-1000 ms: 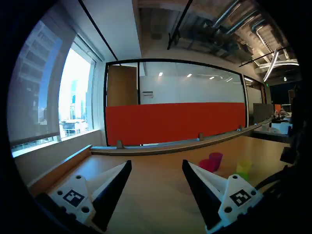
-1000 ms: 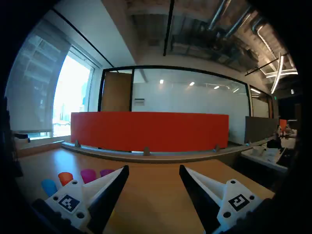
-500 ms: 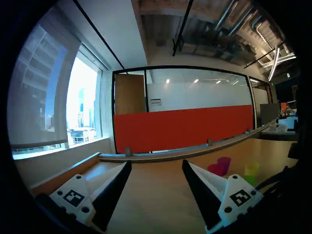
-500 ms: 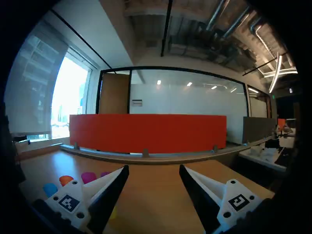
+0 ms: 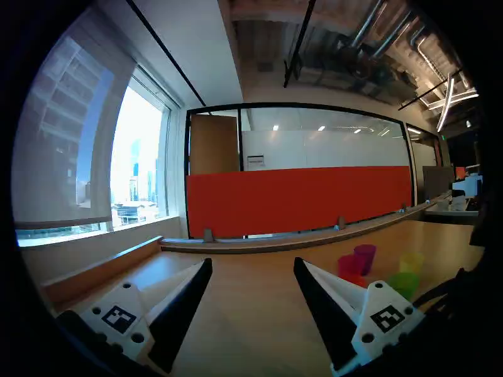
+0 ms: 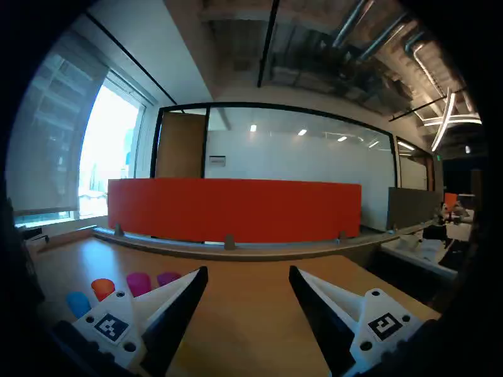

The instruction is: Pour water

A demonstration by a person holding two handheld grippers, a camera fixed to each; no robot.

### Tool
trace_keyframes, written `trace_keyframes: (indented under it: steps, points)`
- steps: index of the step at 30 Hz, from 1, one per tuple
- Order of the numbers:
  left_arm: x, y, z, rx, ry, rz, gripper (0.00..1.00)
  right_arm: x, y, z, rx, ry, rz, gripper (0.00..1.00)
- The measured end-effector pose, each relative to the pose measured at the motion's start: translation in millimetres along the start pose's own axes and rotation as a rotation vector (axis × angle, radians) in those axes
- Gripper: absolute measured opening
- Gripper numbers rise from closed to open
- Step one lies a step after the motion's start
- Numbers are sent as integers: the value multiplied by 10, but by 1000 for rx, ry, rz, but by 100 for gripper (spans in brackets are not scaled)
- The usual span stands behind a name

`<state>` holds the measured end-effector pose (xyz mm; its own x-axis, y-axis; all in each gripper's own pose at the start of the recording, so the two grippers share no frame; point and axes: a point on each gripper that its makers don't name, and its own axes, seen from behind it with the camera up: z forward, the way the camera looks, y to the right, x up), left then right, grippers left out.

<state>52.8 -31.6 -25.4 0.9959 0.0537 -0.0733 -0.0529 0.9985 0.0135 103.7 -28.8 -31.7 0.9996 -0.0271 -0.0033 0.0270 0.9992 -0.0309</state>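
In the left gripper view my left gripper hangs open over the wooden table, nothing between its fingers. To its right stand small plastic cups: a pink cup, a purple cup, a yellow cup and a green cup. In the right gripper view my right gripper is open too and holds nothing. Low on its left, partly behind the left finger, stand a blue cup, an orange cup, a pink cup and a purple cup. I cannot see water in any cup.
An orange divider panel with a low rail runs along the table's far edge. A large window and a raised sill lie to the left. Another desk with items stands at the right. Bare tabletop stretches ahead of both grippers.
The left gripper view has swung a little, so the cups sit slightly farther right and the green cup shows more fully. The right gripper view barely shifted. Both grippers stayed open.
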Motion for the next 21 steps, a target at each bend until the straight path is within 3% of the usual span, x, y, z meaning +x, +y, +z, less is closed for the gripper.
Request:
trace_keyframes:
  steps: [21]
  points:
    - [-292, 171, 49, 12, -8, -30, 96, -93, -18, -16, 0, -31, -14, 100]
